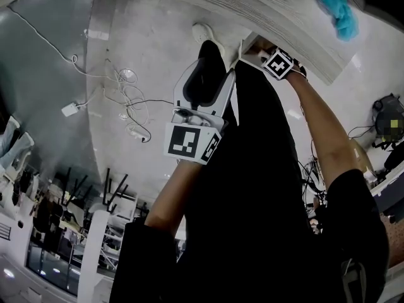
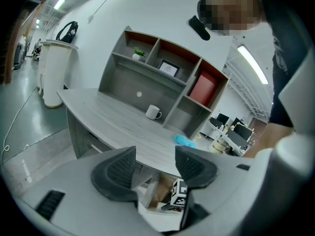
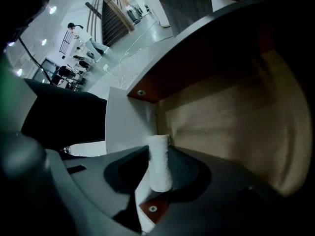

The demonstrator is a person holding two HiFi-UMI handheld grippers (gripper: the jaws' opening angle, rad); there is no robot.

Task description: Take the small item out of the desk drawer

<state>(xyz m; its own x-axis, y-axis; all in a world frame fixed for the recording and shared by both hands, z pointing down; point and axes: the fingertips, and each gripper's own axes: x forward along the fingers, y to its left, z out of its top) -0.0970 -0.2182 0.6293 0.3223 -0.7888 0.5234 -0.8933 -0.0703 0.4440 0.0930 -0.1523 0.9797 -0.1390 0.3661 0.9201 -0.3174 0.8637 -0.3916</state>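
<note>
A small white roll (image 3: 158, 156) stands upright between the two dark pads of my right gripper (image 3: 156, 173), which is shut on it inside the open desk drawer (image 3: 231, 117). In the head view only that gripper's marker cube (image 1: 278, 63) shows at the drawer (image 1: 249, 45), under the edge of the grey desk (image 1: 265, 11). My left gripper (image 2: 155, 168) hangs open before the desk with nothing between its jaws. Through their gap I see the drawer (image 2: 156, 196) and the right gripper's marker cube (image 2: 179, 193). In the head view my left gripper (image 1: 205, 68) points toward the desk.
On the desk top lie a blue cloth (image 2: 185, 140) and a white mug (image 2: 153, 112), before a grey shelf unit (image 2: 167, 77). Cables and a power strip (image 1: 129, 103) lie on the floor to the left. A white round bin (image 2: 53, 73) stands beyond the desk's far end.
</note>
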